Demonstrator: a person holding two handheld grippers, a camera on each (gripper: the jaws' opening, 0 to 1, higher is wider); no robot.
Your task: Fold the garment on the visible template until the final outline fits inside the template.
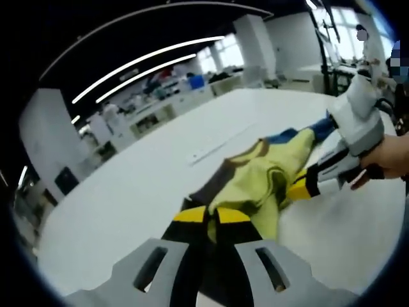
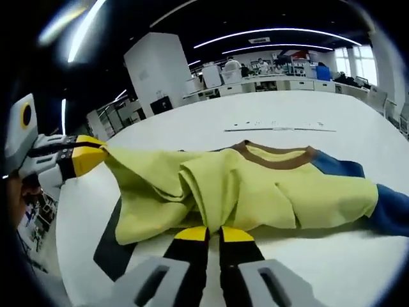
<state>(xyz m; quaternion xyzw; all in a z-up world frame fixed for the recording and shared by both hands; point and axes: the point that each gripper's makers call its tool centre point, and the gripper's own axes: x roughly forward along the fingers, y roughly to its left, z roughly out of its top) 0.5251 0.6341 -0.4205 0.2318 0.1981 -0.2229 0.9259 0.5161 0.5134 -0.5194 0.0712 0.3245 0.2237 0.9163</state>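
On the white table [image 2: 268, 268], the yellow garment [image 2: 255, 192] lies bunched between both tools, the left gripper [image 1: 211, 214] and the right gripper [image 2: 214, 233] each pinching its near hem.

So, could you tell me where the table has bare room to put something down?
Free: the white table beyond the shirt's collar, past the thin strip, and the near stretch toward the blue sleeve. Crowded: the hem end, where the left gripper and right gripper both hold cloth.
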